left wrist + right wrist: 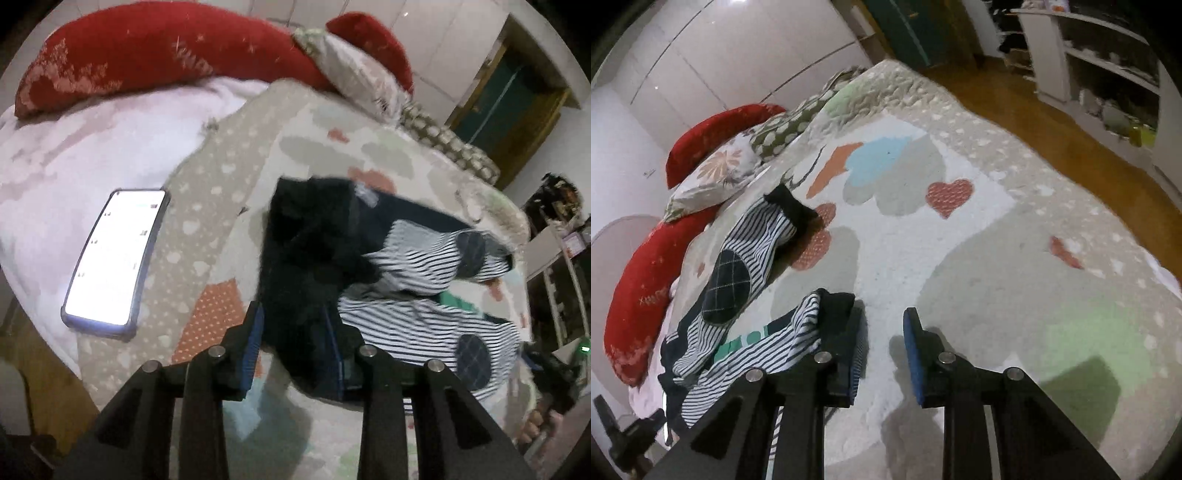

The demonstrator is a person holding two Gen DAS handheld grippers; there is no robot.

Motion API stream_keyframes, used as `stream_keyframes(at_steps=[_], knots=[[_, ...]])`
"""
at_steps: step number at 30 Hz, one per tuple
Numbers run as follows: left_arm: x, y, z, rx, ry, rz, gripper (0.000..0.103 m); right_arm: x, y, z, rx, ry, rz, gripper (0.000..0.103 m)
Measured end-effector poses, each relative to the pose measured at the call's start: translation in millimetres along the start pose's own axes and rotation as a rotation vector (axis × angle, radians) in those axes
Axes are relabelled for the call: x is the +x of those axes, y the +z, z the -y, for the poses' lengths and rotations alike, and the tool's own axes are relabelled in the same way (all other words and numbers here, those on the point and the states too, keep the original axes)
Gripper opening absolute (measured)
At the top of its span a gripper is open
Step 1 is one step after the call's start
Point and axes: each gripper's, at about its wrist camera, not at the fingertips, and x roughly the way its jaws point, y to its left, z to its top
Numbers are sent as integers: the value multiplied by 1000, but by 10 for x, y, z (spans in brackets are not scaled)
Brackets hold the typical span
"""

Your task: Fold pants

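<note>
The pants [406, 295] are navy-and-white striped with dark quilted knee patches and dark cuffs, lying on a patterned quilt [229, 206]. In the left wrist view my left gripper [295, 343] stands wide, with the dark waist end of the pants bunched between its jaws; whether it grips the cloth is unclear. In the right wrist view the pants [746, 266] stretch away at the left, one dark cuff [834, 306] draped against the left finger. My right gripper [882, 350] is open, with bare quilt [979, 258] between its blue pads.
A lit phone [114, 258] lies on a white blanket left of the pants. Red pillows [147, 51] and a floral pillow [713, 173] sit at the bed's head. Wooden floor [1052, 110] and white shelves [1089, 62] lie beyond the bed's edge.
</note>
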Motion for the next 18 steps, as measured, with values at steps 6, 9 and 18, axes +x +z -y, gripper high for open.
stream_keyframes(at_steps=[6,9,18], knots=[[-75,162,162,55,4,38,43,318,-132,-263,-52,78,-90,9],[-3,304,128,61,21,32,48,221,-79,-248,-79,-64,-52,9],[608,861,497,281,83,-23,61,-96,330,-783,-379,-69,26,45]])
